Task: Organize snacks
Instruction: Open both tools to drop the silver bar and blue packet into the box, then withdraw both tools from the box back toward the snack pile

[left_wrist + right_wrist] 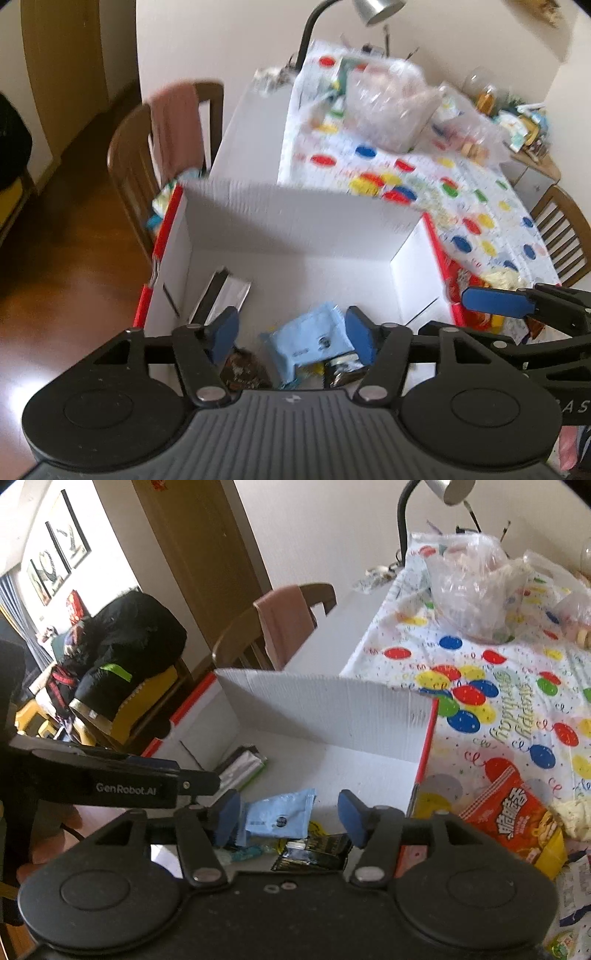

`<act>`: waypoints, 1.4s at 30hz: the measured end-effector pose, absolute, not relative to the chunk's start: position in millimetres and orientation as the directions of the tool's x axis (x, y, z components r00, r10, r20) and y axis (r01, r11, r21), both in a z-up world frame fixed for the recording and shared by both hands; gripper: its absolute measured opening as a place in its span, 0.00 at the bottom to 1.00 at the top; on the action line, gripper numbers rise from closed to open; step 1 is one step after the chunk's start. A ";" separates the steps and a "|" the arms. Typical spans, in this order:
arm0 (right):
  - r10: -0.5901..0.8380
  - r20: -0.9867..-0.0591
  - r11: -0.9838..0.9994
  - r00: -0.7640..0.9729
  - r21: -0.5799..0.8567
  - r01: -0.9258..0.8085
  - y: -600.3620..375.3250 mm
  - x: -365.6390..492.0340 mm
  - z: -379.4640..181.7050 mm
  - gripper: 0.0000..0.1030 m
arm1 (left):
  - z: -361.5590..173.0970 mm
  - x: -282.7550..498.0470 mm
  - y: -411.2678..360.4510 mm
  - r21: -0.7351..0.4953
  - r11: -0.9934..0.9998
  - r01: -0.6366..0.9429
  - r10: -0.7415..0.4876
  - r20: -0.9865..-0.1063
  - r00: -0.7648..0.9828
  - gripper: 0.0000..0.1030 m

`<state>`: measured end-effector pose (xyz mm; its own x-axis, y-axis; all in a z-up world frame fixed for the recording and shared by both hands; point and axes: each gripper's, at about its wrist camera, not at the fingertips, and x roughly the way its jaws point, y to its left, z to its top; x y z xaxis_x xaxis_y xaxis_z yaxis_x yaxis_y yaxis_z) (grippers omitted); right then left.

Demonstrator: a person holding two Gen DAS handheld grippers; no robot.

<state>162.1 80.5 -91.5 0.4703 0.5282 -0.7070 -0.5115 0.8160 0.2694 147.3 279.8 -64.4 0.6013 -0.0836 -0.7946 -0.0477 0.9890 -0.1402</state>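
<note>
- Left gripper [291, 334]: fingers spread wide, nothing between the blue pads [225, 328]; it hangs above the near end of the box [295, 225].
- Right gripper [290, 816]: likewise spread and empty-handed, poised over the same box [332, 705] from the right side (in the left view only one of its blue pads shows, at the box's right rim).
- Under both grippers, on the box floor: a light-blue packet [312, 338] [282, 814] lying flat, a black packet [341, 367] [314, 851] just beside it toward the camera, and a small teal wrapper [245, 853] at the blue one's near-left corner.
- A dark brown packet [242, 369] lies left of the blue one, partly hidden by the left gripper's body.
- Further in, by the left wall: a silver packet [221, 299] [245, 766] with a green edge, apart from the others.
- The box is white inside with red edges (its far flap stands upright) and sits on a table [325, 642].
- Outside the box, right of it on the balloon-print cloth [517, 709]: an orange snack bag [517, 819], just beside the box wall; more packets at the far right edge, too cut off to identify.
- Beyond: clear plastic bags [472, 590] on the cloth, a lamp [448, 489], and a chair [258, 635] with a pink cloth [282, 616] over its back.
</note>
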 end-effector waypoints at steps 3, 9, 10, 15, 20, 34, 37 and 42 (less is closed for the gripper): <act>0.539 -0.684 0.813 0.491 0.271 -0.516 72.2 154.1 -80.1 0.68 | -53.7 138.4 269.7 -0.135 0.990 -0.028 -0.088 -0.772 0.630 0.64; 0.549 -0.645 0.816 0.532 0.276 -0.508 48.9 142.9 -62.7 0.79 | -37.2 125.4 244.7 -0.124 0.992 0.004 -0.094 -0.731 0.676 0.72; 0.552 -0.640 0.815 0.535 0.278 -0.508 45.1 141.4 -60.6 0.80 | -34.8 122.8 239.8 -0.120 0.993 0.007 -0.092 -0.724 0.684 0.72; 0.555 -0.613 0.818 0.562 0.278 -0.503 21.1 129.2 -49.3 0.90 | -28.7 112.4 218.6 -0.124 0.992 0.027 -0.106 -0.694 0.712 0.76; 0.546 -0.598 0.826 0.587 0.266 -0.497 -4.1 118.9 -42.6 0.97 | -25.5 105.4 190.7 -0.142 0.987 0.073 -0.150 -0.677 0.720 0.79; 0.472 -0.616 0.869 0.630 0.205 -0.451 -105.3 105.9 -44.6 1.00 | -42.6 107.8 97.4 -0.179 0.974 0.137 -0.224 -0.698 0.681 0.79; 0.441 -0.628 0.888 0.641 0.205 -0.411 -137.4 109.8 -49.4 1.00 | -48.9 108.8 77.3 -0.181 0.971 0.155 -0.238 -0.704 0.669 0.79; 0.404 -0.662 0.908 0.631 0.207 -0.364 -179.6 115.0 -67.9 1.00 | -64.6 120.5 49.4 -0.188 0.972 0.139 -0.233 -0.733 0.639 0.79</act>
<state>115.0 -179.6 -67.9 0.6315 0.4038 -0.6619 -0.3640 0.9081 0.2068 120.5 49.4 -64.6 0.6393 -0.2331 -0.7328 0.1393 0.9723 -0.1877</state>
